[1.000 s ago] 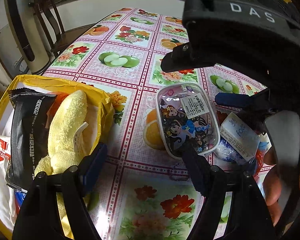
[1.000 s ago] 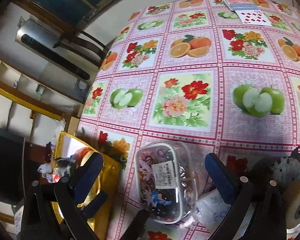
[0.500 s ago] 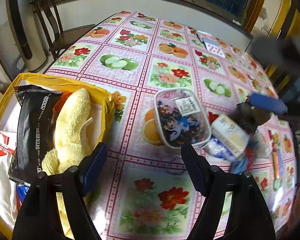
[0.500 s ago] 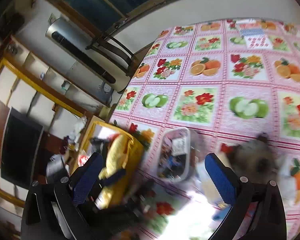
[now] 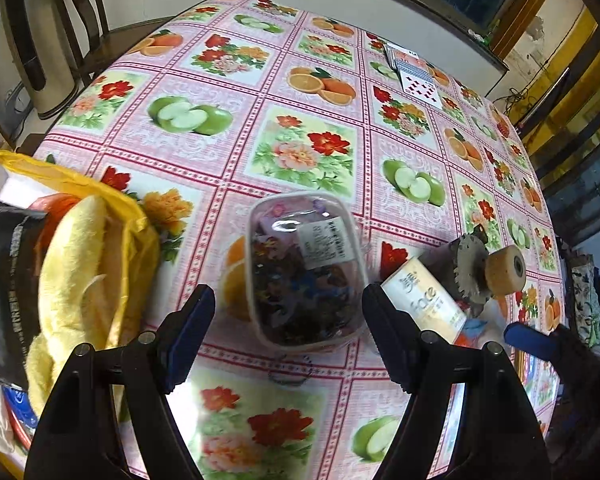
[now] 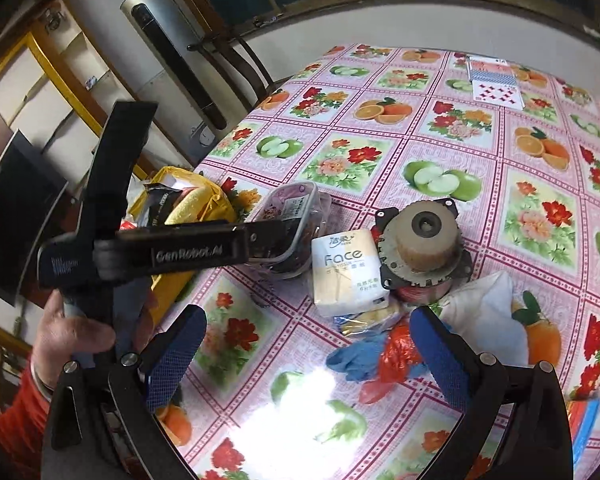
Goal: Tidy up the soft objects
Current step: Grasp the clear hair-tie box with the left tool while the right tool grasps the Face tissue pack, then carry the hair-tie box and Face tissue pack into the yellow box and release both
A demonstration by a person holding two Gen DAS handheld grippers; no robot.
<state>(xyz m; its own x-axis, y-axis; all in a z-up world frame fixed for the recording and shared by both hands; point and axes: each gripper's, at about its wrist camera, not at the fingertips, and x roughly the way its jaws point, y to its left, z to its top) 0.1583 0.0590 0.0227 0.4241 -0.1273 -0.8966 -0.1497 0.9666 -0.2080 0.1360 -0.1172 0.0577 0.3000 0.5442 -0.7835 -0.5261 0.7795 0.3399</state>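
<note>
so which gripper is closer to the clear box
Left. The left gripper is open with the clear box right between its fingertips, nearly straddling it. The right gripper is open too, but further back, over the blue glove, with the tissue pack between.

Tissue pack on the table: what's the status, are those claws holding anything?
Both jaws open, empty. Tissue pack lies on the tablecloth, untouched, beside the clear plastic box. Metal motor part touches its far side.
</note>
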